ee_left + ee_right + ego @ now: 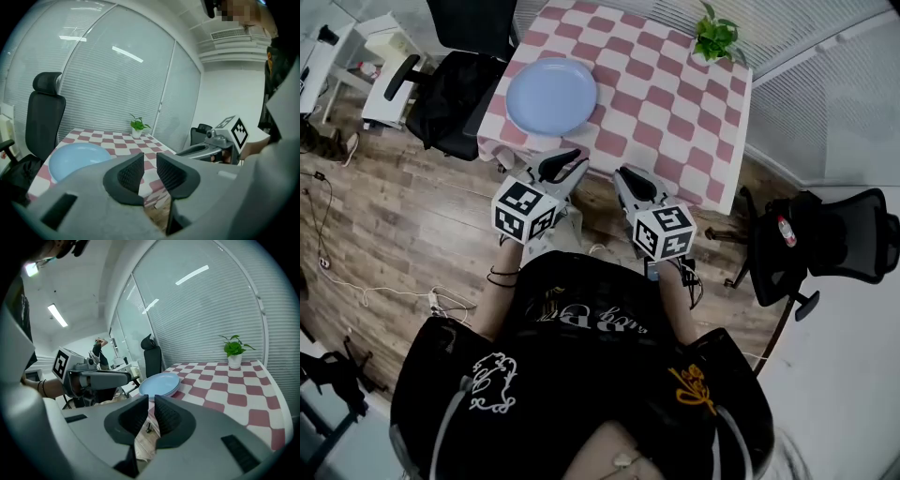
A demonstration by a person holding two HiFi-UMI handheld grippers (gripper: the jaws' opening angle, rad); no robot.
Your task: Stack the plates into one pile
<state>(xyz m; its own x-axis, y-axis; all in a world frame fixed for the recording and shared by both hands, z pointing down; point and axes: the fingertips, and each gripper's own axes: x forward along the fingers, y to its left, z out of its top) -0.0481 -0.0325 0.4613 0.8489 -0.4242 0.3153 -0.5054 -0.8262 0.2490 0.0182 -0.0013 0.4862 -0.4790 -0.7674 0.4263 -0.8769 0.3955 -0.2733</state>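
Note:
A pile of light blue plates [551, 96] rests on the near left corner of the pink-and-white checked table [675, 103]. The right gripper view shows two stacked rims of that pile [160, 384], and it appears at the lower left of the left gripper view [77, 159]. My left gripper [561, 167] hangs off the table's near edge, just short of the plates. It is shut, with nothing between its jaws [150, 164]. My right gripper [630, 178] hovers beside it, also off the edge, shut and empty [151, 406]. Neither gripper touches the plates.
A small potted plant [714, 37] stands at the table's far right corner. One black office chair [455, 89] sits close to the table's left side, and another [825, 234] stands to the right. A white desk [380, 66] is at the far left. Cables lie on the wooden floor [384, 234].

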